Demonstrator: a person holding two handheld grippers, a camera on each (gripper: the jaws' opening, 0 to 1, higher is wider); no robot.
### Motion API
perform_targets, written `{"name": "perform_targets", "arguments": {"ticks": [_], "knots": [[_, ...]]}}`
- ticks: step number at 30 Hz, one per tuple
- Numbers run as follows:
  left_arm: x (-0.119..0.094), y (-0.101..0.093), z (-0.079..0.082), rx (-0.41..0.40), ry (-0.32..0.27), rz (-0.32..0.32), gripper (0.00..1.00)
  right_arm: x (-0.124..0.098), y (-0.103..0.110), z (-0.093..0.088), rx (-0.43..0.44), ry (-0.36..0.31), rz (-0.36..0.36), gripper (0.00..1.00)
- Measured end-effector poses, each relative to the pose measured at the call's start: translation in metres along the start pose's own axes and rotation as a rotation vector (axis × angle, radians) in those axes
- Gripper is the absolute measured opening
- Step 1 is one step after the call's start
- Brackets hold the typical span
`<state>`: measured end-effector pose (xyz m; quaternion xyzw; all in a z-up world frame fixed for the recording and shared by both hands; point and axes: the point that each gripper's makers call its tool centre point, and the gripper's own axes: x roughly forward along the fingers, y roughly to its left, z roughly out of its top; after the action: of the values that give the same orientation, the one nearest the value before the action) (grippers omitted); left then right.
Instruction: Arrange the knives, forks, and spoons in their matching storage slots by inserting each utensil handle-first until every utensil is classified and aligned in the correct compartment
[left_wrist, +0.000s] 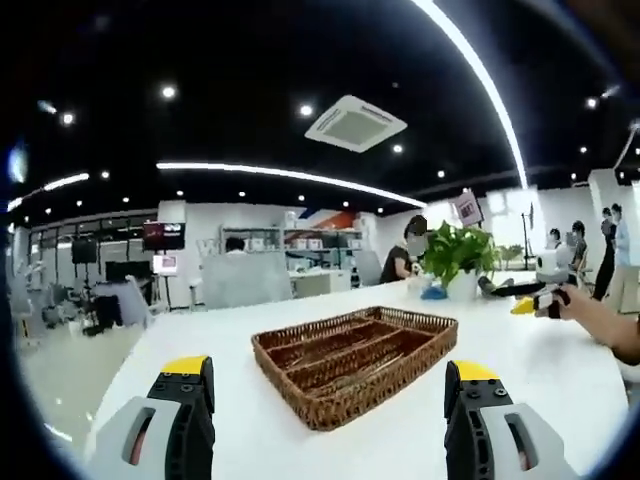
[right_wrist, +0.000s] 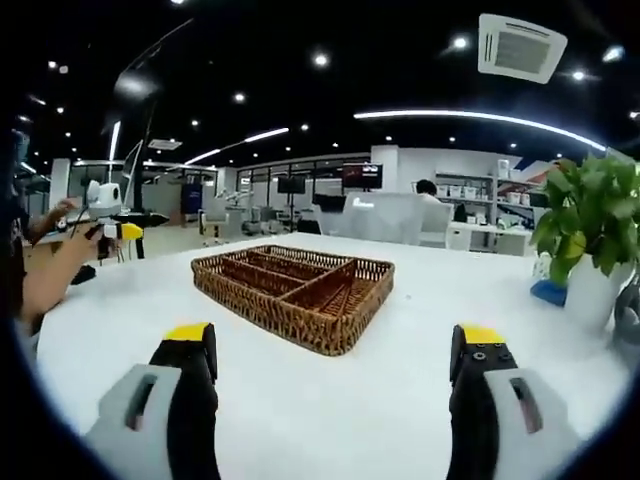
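Note:
A brown wicker tray (left_wrist: 355, 360) (right_wrist: 300, 290) with several long compartments lies on the white table (left_wrist: 560, 370) (right_wrist: 400, 400). What lies in its compartments is too dark to tell. In the left gripper view my left gripper (left_wrist: 328, 372) stands open just short of the tray, its yellow-tipped fingers (left_wrist: 185, 366) wide apart with nothing between them. My right gripper (right_wrist: 340, 335) is likewise open and bare, on the tray's other side. Each gripper appears small in the other's view, held by a hand: the right gripper (left_wrist: 540, 295) and the left gripper (right_wrist: 118, 228).
A green plant in a white pot (left_wrist: 458, 262) (right_wrist: 592, 240) stands on the table past the tray, with a small blue object (left_wrist: 433, 293) (right_wrist: 548, 292) beside it. A person's forearm (right_wrist: 55, 270) reaches in. Desks, screens and people fill the room behind.

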<state>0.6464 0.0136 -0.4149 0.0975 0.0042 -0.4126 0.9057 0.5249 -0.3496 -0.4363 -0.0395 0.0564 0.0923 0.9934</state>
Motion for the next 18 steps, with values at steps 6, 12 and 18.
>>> {"name": "perform_targets", "arguments": {"ticks": [6,12,18], "knots": [[0.003,0.004,0.001,-0.088,-0.044,0.000,1.00,0.002,0.002,-0.004,0.008,0.005,0.007,1.00],[0.003,0.005,0.001,-0.120,-0.085,0.015,1.00,-0.002,0.003,0.012,0.004,-0.077,0.003,1.00],[-0.001,-0.011,0.002,-0.063,-0.073,0.013,1.00,0.001,0.010,0.004,-0.011,-0.044,0.007,1.00]]}}
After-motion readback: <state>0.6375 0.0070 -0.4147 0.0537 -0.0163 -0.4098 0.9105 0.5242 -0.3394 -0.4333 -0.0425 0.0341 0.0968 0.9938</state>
